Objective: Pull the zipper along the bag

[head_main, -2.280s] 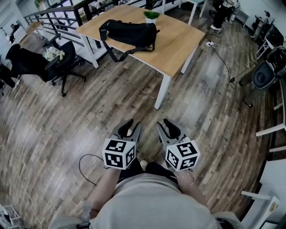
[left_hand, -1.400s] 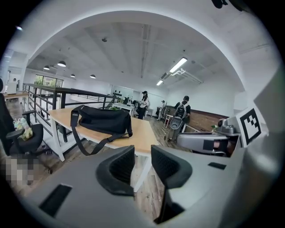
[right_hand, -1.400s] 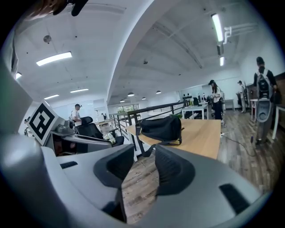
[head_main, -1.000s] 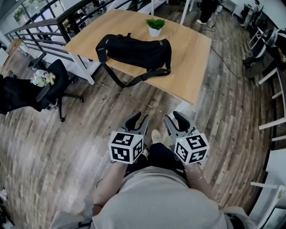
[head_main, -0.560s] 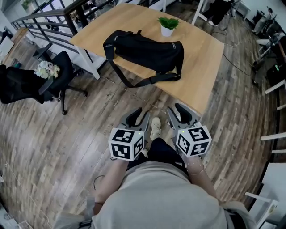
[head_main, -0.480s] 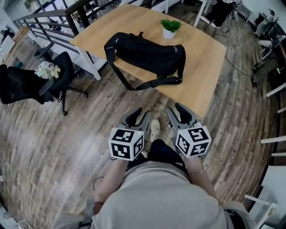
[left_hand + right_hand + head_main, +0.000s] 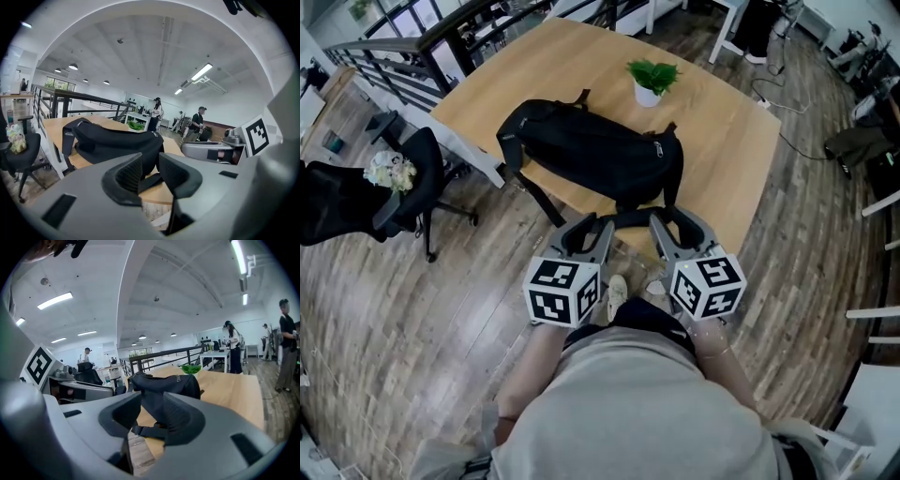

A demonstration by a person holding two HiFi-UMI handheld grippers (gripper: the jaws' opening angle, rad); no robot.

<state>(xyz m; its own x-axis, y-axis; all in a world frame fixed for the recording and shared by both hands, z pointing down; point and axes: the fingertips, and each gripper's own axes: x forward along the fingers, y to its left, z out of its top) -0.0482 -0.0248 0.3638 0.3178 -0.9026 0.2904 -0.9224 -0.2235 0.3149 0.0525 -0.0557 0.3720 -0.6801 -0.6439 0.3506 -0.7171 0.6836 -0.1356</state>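
Observation:
A black duffel bag (image 7: 591, 155) lies on the wooden table (image 7: 727, 131), and its strap (image 7: 628, 217) hangs over the near edge. Both grippers are held side by side just in front of that edge, short of the bag. My left gripper (image 7: 584, 234) is open with nothing between its jaws. My right gripper (image 7: 680, 230) is also open and empty. In the left gripper view the bag (image 7: 112, 143) sits beyond the open gripper (image 7: 150, 171), a zipper pull (image 7: 153, 133) on its top. In the right gripper view the bag (image 7: 164, 383) shows a zipper pull (image 7: 178, 378) past the gripper (image 7: 152, 416).
A small potted plant (image 7: 652, 80) stands on the table behind the bag. A black office chair (image 7: 356, 192) is at the left, with a dark railing (image 7: 422, 37) beyond it. People (image 7: 199, 123) stand far back in the room. The floor (image 7: 412, 309) is wood.
The person has walked up to the table, so the bag is now much nearer. Both grippers have risen to the table's near edge, side by side and still open.

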